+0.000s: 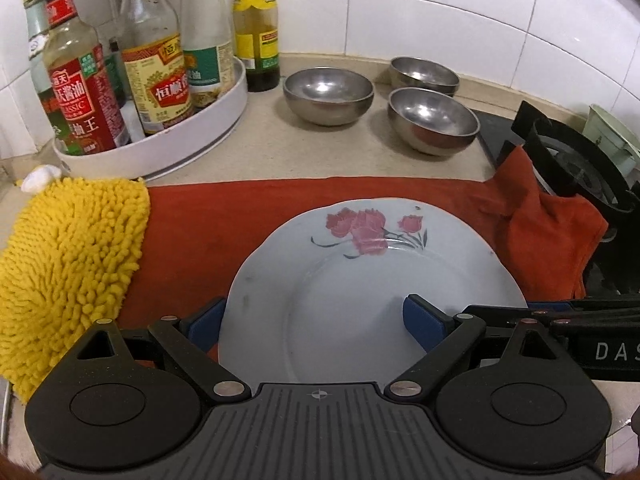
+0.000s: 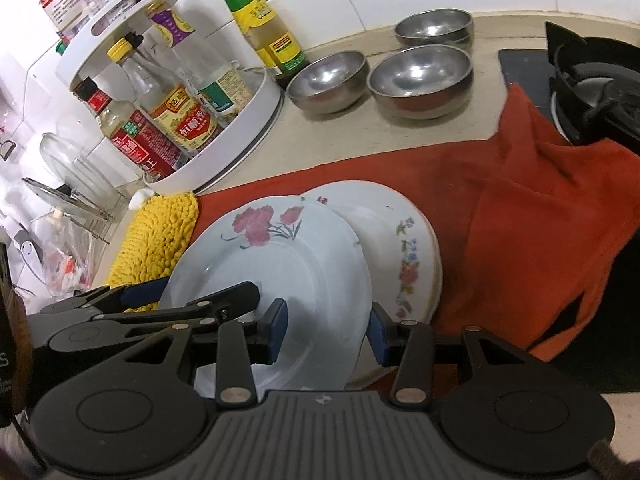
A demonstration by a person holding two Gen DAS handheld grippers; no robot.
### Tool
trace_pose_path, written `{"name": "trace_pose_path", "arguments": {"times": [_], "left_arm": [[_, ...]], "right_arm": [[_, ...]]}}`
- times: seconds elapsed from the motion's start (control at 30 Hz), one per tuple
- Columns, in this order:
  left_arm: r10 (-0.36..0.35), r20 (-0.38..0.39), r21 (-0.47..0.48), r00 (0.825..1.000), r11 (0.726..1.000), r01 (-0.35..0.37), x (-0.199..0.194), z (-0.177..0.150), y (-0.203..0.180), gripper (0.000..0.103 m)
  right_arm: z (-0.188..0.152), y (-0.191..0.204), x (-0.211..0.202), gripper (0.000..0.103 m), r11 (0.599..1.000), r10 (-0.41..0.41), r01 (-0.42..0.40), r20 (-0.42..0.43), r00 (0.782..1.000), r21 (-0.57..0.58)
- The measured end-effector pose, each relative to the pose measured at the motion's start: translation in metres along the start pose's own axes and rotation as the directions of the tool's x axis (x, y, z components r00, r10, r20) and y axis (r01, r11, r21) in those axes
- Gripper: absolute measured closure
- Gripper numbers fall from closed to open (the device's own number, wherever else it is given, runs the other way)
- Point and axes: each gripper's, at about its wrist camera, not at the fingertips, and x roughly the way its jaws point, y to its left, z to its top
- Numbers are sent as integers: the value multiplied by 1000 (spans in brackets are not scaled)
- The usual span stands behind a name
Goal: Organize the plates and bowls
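Both the left gripper [image 1: 316,328] and right gripper [image 2: 326,330] straddle the rose plate's [image 1: 360,280] rim, level.

Beige counter [image 1: 264,148] carries red cloth [image 1: 240,220], steel bowls [image 1: 328,96]

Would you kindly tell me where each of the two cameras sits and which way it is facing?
Left wrist: sits on the left gripper, facing the tiled wall over the rose plate; its own blue-padded fingers straddle the plate, and the other gripper's fingers enter at right.
Right wrist: sits on the right gripper, looking leftward across the plates toward the bottle rack; its fingers flank the plate's edge, with the left gripper at left.
Shared: rose plate, steel bowls, red cloth, yellow mitt.
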Motion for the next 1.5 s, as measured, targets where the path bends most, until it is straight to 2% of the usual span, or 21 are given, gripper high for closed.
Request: {"name": "trace_pose_path", "arguments": {"times": [0.27,0.83,1.27,1.5], "left_arm": [[7,-11,-1,1000,1000,-7,12,6,7,7],[-50,-52,12,997,999,50,47,22,-1,8],[-64,-58,-1,996,998,64,55,32,2,9],[-68,-57,20,996,997,70,56,35,-1,11]], "right_arm": [[5,3,12,62,1000,-8,8,-21,1000,2],[19,-14,24,62,995,-77,78,-19,997,61],[31,-13,31,61,995,-91,91,-14,996,41],[34,-9,30,61,993,-119,118,-5,993,-11]]}}
